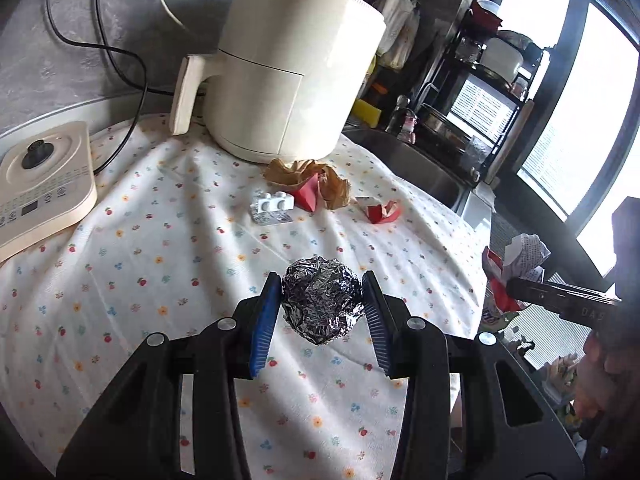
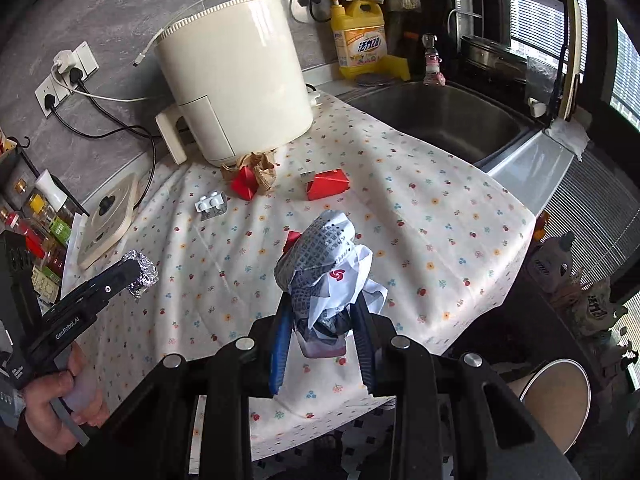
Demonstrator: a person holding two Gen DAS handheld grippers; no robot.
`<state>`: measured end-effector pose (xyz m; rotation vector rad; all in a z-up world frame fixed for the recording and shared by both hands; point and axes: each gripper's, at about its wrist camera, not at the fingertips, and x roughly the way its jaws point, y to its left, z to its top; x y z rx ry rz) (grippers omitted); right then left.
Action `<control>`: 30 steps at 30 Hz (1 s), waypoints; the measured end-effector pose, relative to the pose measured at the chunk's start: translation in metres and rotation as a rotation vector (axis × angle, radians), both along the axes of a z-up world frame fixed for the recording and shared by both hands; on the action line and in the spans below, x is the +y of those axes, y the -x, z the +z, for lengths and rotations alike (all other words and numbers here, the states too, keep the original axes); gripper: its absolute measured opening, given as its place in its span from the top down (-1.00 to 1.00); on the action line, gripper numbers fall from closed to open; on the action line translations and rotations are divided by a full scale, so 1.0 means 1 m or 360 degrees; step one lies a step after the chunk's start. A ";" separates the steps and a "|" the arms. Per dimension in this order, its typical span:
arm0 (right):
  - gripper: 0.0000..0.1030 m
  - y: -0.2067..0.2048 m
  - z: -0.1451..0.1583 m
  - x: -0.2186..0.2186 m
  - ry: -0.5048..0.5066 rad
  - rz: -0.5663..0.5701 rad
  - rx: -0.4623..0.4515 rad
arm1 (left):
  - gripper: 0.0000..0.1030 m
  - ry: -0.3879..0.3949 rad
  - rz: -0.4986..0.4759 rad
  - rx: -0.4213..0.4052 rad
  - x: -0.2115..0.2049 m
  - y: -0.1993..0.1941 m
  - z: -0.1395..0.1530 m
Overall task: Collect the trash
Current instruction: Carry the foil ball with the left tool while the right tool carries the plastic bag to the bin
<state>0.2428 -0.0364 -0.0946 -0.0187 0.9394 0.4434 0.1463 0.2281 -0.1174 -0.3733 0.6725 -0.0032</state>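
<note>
My left gripper [image 1: 322, 300] is shut on a crumpled foil ball [image 1: 322, 300], held just above the flowered cloth [image 1: 160, 280]; the ball also shows in the right wrist view [image 2: 142, 274]. My right gripper [image 2: 322, 320] is shut on a crumpled printed paper wad [image 2: 326, 272], held over the cloth's front edge; the wad shows at the right in the left wrist view [image 1: 524, 254]. On the cloth lie crumpled brown paper [image 1: 310, 178], two red paper pieces [image 1: 306, 194] [image 1: 384, 212], and a white toy brick on a blister pack [image 1: 274, 206].
A cream air fryer [image 1: 288, 76] stands at the back of the cloth. A cream appliance base [image 1: 40, 184] sits at left. A steel sink [image 2: 448, 120] lies to the right, with a yellow detergent bottle [image 2: 360, 36] behind. A paper cup [image 2: 556, 404] stands below the counter's edge.
</note>
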 end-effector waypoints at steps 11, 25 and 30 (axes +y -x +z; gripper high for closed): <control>0.44 -0.004 0.000 -0.117 -0.0039 -0.0372 -0.0001 | 0.19 -0.0006 -0.0302 -0.0009 -0.089 -0.052 0.005; 0.41 0.002 -0.016 -0.286 -0.0040 -0.0653 0.0041 | 0.19 -0.0032 -0.0569 0.0013 -0.251 -0.087 0.005; 0.39 0.008 -0.033 -0.340 -0.0051 -0.0738 0.0100 | 0.19 -0.0052 -0.0647 0.0040 -0.305 -0.091 0.002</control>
